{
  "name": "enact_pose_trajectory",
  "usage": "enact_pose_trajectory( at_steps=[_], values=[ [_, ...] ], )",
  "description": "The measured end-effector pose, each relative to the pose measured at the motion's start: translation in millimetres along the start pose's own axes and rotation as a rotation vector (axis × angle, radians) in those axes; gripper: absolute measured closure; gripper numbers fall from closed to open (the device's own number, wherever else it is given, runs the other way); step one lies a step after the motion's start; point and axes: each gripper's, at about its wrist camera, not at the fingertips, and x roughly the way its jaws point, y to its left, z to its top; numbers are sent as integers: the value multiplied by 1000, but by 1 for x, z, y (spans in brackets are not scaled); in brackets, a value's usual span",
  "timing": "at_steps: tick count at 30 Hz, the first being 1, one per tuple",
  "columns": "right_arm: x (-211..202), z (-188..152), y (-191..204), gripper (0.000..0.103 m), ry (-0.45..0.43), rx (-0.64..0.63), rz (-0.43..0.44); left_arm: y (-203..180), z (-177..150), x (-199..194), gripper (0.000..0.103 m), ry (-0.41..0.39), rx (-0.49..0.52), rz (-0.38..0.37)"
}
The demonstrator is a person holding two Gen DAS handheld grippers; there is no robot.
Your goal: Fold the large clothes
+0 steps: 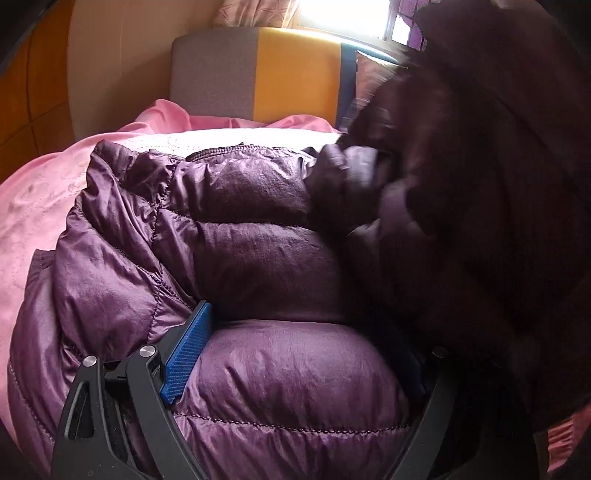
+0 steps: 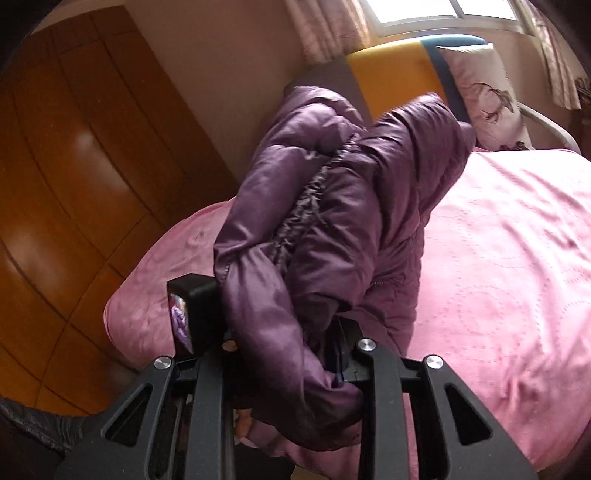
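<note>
A purple quilted down jacket [image 1: 240, 258] lies on the bed. My left gripper [image 1: 303, 362] stands wide open low on it, with a puffy panel bulging between its fingers. Its blue left pad [image 1: 188, 354] rests in a seam, and its right finger is hidden under dark fabric. In the left wrist view a dark, blurred part of the jacket [image 1: 461, 184] hangs raised at the right. In the right wrist view my right gripper [image 2: 273, 325] is shut on a bunched edge of the jacket [image 2: 332, 184], held up above the bed, zipper seam showing.
A pink bedspread [image 2: 498, 258] covers the bed. The grey, yellow and blue headboard [image 1: 295, 74] stands behind, with a patterned pillow [image 2: 484, 96] against it. A wooden wardrobe [image 2: 74, 184] runs along the left side. Curtains and a bright window [image 2: 443, 11] are beyond.
</note>
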Motion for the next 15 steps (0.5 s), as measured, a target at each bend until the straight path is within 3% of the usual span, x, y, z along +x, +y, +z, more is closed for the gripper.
enact_pose_trajectory(
  at_steps=[3,8,9,13,15],
  values=[
    [22,1,24,79,45,-51,-6,7,1,-5,20,-4,-9,-47],
    [40,3,49,80,91,-124,-57,41,-1,-43,25,0,-38,-195],
    [42,2,53,80,99,-142,-73,57,-3,-58,25,-9,-73,-242],
    [60,-7,86,79,129,-261,-149,123,-9,-104,25,-73,-215,-255],
    [71,-15,104,79,149,-340,-180,155,-9,-122,25,-118,-310,-302]
  ],
)
